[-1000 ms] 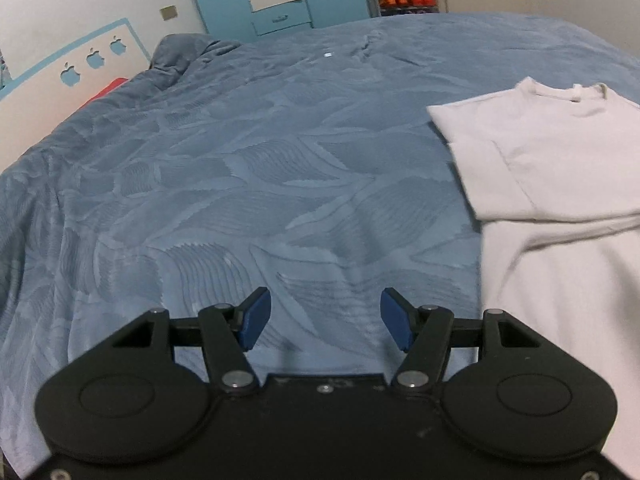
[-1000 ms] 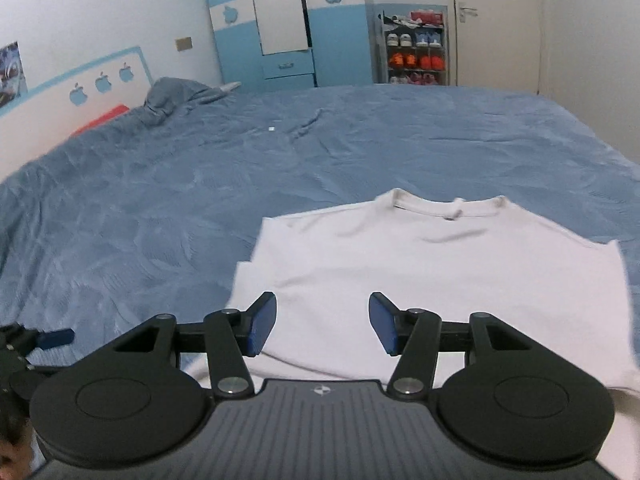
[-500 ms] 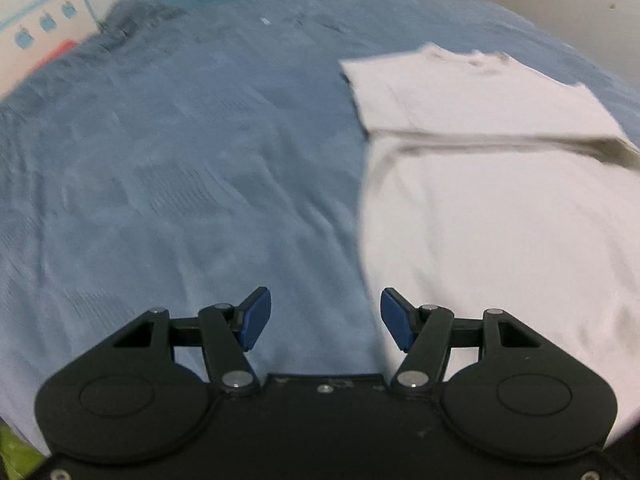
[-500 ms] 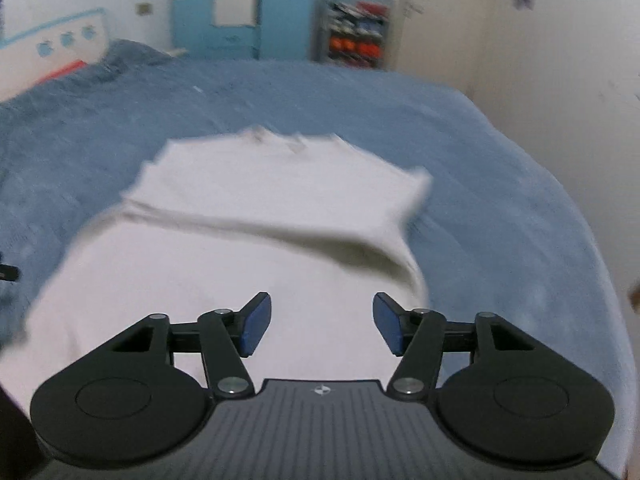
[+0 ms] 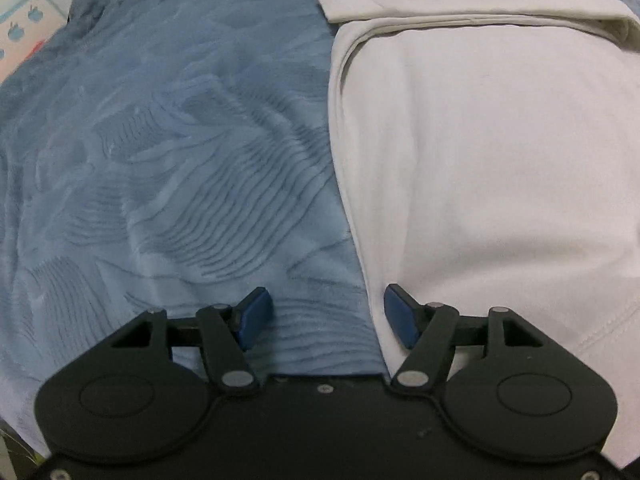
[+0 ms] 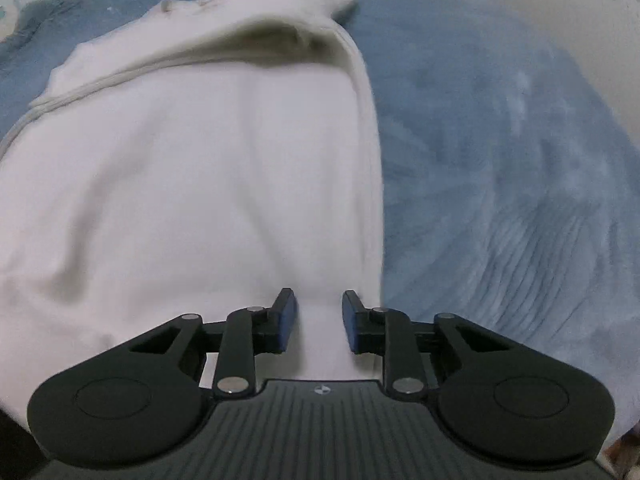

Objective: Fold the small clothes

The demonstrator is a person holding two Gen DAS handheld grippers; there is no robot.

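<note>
a white t-shirt is seen spread on the blue bed cover, its sleeves already turned in and the collar end lying farthest from both cameras. the step in hand is judged to be the taking up of the near hem corners for a lengthwise fold toward the collar. the left gripper is held with its jaws wide apart, straddling the shirt's left edge: one fingertip sits over the bed cover, the other over the cloth, and nothing is gripped. the right gripper is set near the shirt's right edge, its jaws narrowed with a strip of white cloth between them; whether the cloth is actually pinched cannot be told. the next move is thought to call for both jaws to be closed firmly on the hem, then lifted together so the layers are not dragged apart.

compared with a second ago, both grippers have been brought much lower and closer to the shirt, and the right jaws have been drawn in.
</note>
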